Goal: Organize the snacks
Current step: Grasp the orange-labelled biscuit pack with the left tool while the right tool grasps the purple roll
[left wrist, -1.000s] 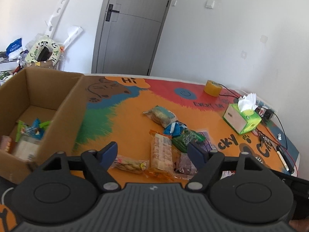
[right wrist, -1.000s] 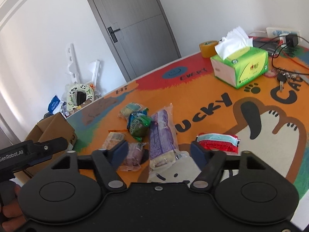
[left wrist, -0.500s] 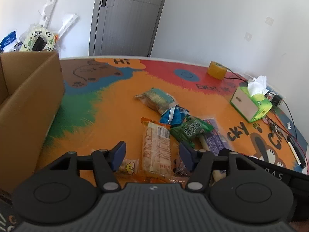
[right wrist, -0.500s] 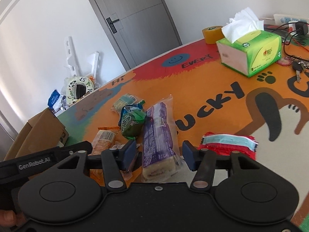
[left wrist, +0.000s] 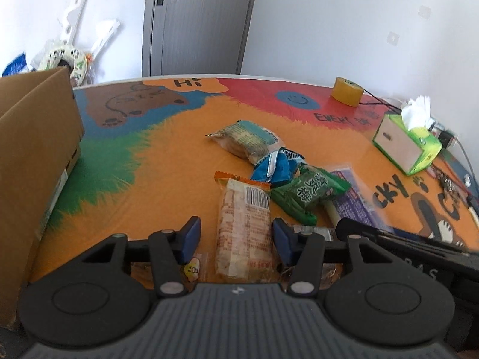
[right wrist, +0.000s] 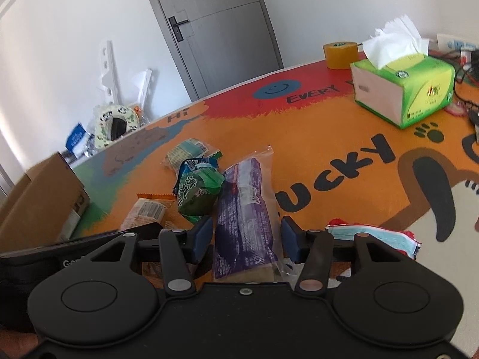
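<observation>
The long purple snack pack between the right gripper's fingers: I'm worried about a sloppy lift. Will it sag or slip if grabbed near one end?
The purple snack pack will probably stay fairly straight, since a solid-looking bar fills the wrapper. Its clear film looks glossy, so it may slide between the fingers. The empty crimped end would likely just crumple.

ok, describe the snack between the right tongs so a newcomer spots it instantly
On the orange table mat, find the snack pile left of the "LUCKY" lettering. The long purple packet lies at its right edge, running toward the right tongs. It is the only purple wrapper, longer than the green packet touching it.
</observation>
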{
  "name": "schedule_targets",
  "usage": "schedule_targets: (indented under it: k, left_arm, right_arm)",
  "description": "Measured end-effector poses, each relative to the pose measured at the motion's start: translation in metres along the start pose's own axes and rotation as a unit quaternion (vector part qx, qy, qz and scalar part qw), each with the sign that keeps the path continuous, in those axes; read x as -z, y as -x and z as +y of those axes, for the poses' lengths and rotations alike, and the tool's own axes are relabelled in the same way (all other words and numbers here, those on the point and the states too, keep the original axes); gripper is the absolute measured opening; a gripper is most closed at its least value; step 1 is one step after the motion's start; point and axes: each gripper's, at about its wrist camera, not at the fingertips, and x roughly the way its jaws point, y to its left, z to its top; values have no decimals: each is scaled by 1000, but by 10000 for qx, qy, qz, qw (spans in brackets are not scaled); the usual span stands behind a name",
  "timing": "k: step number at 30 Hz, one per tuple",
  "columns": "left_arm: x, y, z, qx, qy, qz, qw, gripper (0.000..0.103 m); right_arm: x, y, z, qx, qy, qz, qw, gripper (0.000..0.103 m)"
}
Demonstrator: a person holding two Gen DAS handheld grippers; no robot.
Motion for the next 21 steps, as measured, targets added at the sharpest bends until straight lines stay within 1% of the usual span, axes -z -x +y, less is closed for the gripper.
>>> schedule_targets:
  k: [3,4,5,6,8,11,17,21]
  left_arm:
    - [5,2,-4,-134,-199,-89,9997,42]
    - [6,3,-4,-154,-230,-102,9996,35]
    - [7,4,-3,-139,-213,-103,9996,33]
    - [6,5,-2,-87,-176,-93,9998,33]
    - [7,9,-1,-47,-184,-63,9998,33]
    - [9,17,-1,20,-129,-59,9999,33]
    - [10,36,0,82,-87,-201,9997,33]
    - [7,51,0,148,-63,-332,9993,33]
  right_arm:
    - [7,1,10,237,318,-65,9992,49]
    - [9,1,13,327,422,-87,9985,47]
    - [10,2,16,385,490,-91,9980,46]
    - [11,3,18,443,566,-89,9974,45]
    - [12,5,22,553,673,-82,9962,38]
    - [14,12,20,524,631,-81,9966,34]
    - [18,29,20,299,410,-176,9986,32]
    - [16,44,26,237,406,-373,9982,32]
